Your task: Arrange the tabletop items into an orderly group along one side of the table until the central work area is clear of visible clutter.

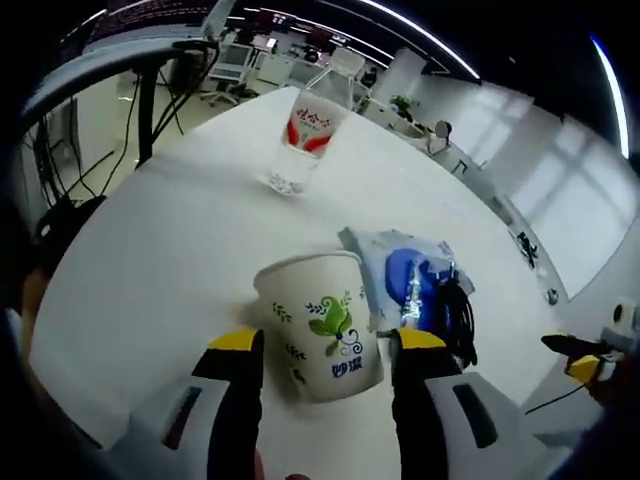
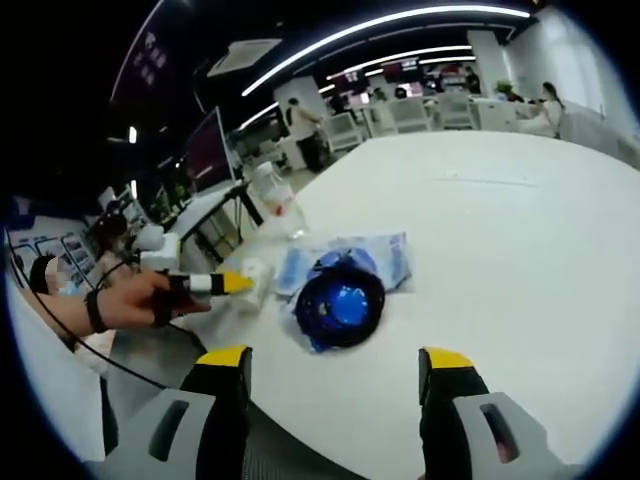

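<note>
Paper cup [image 1: 322, 325] sits between the left tongs [image 1: 325, 345], jaws close on both sides near the tabletop [image 1: 180, 250] edge. Right tongs [image 2: 335, 360] gape wide, short of the blue cable bundle [image 2: 340, 305]. Water bottle [image 1: 300, 140] stands farther in.

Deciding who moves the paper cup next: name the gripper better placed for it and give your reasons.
Left. The left gripper already has the paper cup standing between its open jaws. The right gripper is open over bare table, facing the blue bagged item, with the cup beyond it.
</note>
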Available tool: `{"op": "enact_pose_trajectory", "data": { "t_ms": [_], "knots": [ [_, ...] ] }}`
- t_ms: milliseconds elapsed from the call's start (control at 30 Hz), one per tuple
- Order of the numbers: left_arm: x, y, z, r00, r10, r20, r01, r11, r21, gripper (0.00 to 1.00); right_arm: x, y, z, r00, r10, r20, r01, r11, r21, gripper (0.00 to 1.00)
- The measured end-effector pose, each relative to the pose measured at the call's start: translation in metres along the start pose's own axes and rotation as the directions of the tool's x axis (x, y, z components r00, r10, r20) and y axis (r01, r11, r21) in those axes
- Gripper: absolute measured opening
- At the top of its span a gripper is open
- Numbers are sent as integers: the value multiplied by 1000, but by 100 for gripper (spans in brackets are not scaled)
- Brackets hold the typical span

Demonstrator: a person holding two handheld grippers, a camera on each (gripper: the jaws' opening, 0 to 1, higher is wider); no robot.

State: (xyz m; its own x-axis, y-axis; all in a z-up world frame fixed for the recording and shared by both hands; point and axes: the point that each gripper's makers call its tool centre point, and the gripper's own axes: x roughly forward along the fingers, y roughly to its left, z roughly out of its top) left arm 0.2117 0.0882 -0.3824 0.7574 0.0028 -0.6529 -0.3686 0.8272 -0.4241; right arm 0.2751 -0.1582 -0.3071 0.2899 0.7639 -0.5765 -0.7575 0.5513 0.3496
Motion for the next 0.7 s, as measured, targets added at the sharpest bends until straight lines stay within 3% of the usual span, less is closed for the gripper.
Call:
{"op": "enact_pose_trajectory", "data": {
  "t_ms": [100, 167, 300, 367, 400, 467, 567, 633, 700],
  "knots": [
    [14, 12, -6, 999, 6, -34, -5, 1000, 11, 46, 0, 1, 1, 1000, -1, 3, 1, 1000, 2, 69],
    [1, -3, -11, 999, 5, -46, -4, 1000, 14, 39, 0, 1, 1, 1000, 0, 6, 0, 1000, 2, 69],
    [-5, -7, -13, 999, -2, -53, 3, 1000, 18, 38, 0, 2, 0, 1000, 2, 6, -2, 1000, 2, 69],
    [11, 13, -12, 999, -4, -52, 5, 1000, 19, 38, 0, 3, 0, 1000, 3, 6, -3, 1000, 4, 69],
    [12, 14, -12, 999, -5, -51, 6, 1000, 17, 38, 0, 3, 0, 1000, 3, 4, -3, 1000, 0, 69],
    [-2, -2, -12, 999, -7, -48, 8, 1000, 16, 37, 1, 3, 0, 1000, 5, 5, -5, 1000, 0, 69],
    [2, 3, -10, 999, -15, -46, 16, 999, 29, 37, 2, 5, 0, 1000, 9, 2, -9, 1000, -1, 69],
    [-15, -12, -9, 999, -22, -39, 24, 998, 52, 37, 2, 7, 1, 1000, 17, 3, -17, 1000, -5, 68],
    [-12, -10, -6, 999, -38, -30, 41, 996, 82, 37, 3, 9, 1, 1000, 24, 1, -24, 1000, -8, 68]
  ]
}}
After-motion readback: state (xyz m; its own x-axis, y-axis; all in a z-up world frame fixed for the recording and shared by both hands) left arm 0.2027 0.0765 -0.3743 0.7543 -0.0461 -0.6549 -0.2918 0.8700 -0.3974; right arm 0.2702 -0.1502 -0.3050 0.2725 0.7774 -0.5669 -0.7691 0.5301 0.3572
